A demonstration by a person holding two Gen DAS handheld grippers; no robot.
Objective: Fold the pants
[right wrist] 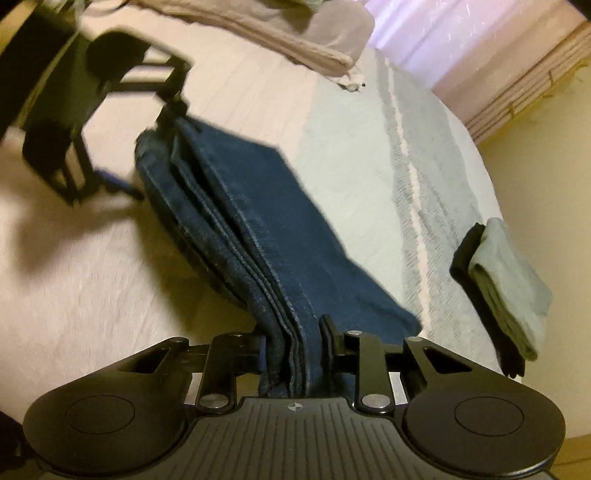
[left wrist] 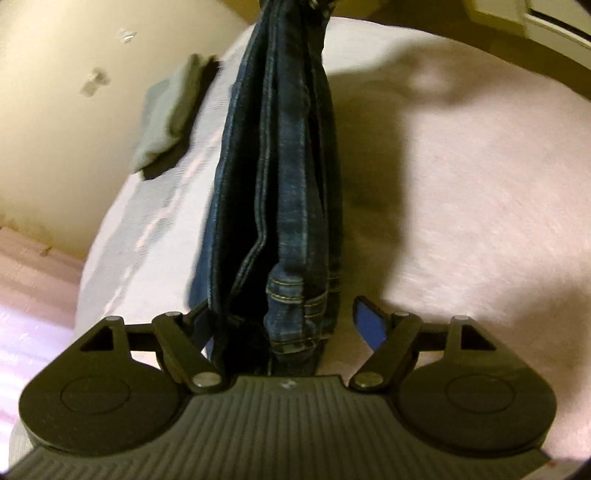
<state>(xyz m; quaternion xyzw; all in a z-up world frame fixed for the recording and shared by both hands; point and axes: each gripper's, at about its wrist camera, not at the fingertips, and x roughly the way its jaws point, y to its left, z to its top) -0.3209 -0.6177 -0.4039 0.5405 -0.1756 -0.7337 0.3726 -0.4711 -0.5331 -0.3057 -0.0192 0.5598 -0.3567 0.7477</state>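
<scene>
Dark blue jeans (right wrist: pixel 266 229), folded into several layers, stretch edge-up between my two grippers above a pink bed cover (right wrist: pixel 92 295) and cast a shadow on it. My right gripper (right wrist: pixel 295 350) is shut on one end of the stack. In the left wrist view the hemmed leg ends (left wrist: pixel 291 302) sit between the fingers of my left gripper (left wrist: pixel 284 321), which is open; its blue pad (left wrist: pixel 369 325) stands clear of the denim. In the right wrist view the left gripper (right wrist: pixel 155 147) is blurred at the far end of the jeans.
A folded grey and black stack of clothes (right wrist: pixel 506 288) lies at the bed's edge, also seen as the grey stack (left wrist: pixel 166 118). A beige folded cloth (right wrist: pixel 277 33) lies at the far end. Yellowish floor (left wrist: pixel 55 110) borders the bed, with a pink curtain (right wrist: pixel 443 37) beyond.
</scene>
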